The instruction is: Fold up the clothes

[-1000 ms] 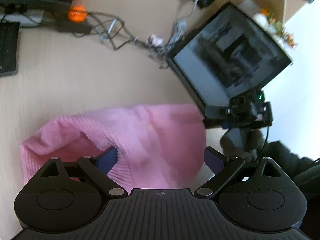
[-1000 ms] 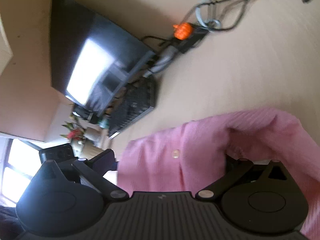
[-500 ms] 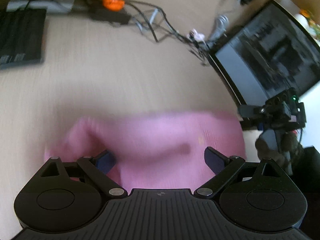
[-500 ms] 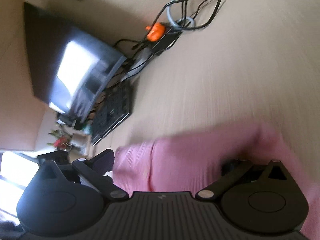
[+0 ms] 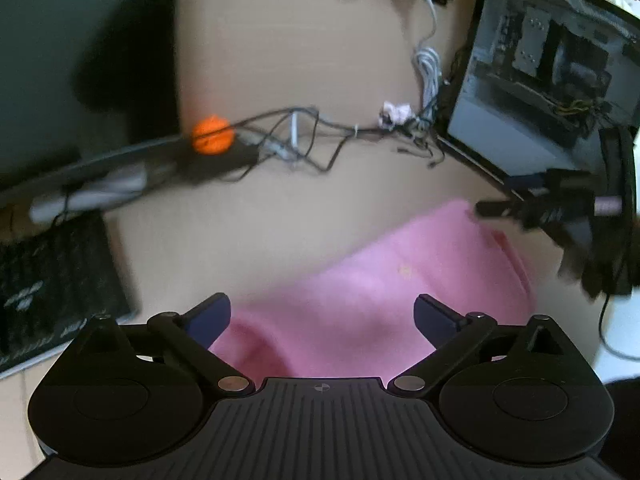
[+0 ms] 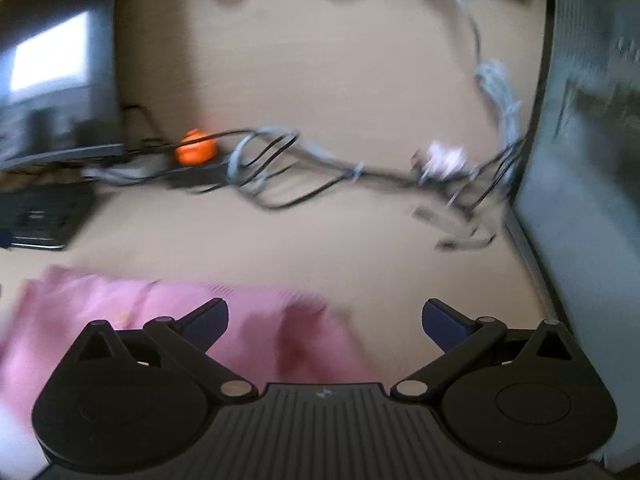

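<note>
Left gripper [image 5: 322, 314] jaws spread, nothing held; right gripper [image 6: 324, 318] likewise. Pink garment [image 5: 384, 292] laid on tabletop [image 5: 280, 220], cables [image 6: 280, 168] at 12 o'clock.

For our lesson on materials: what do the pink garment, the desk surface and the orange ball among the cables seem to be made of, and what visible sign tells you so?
Pink garment: soft knit, probably wool or acrylic; matte, slumps in folds, though blur hides the stitches.
Desk surface: pale wood or wood-look laminate; smooth, faint straight grain.
Orange ball: possibly rubber or plastic; matte, dark seam lines, too blurred to be sure.
</note>
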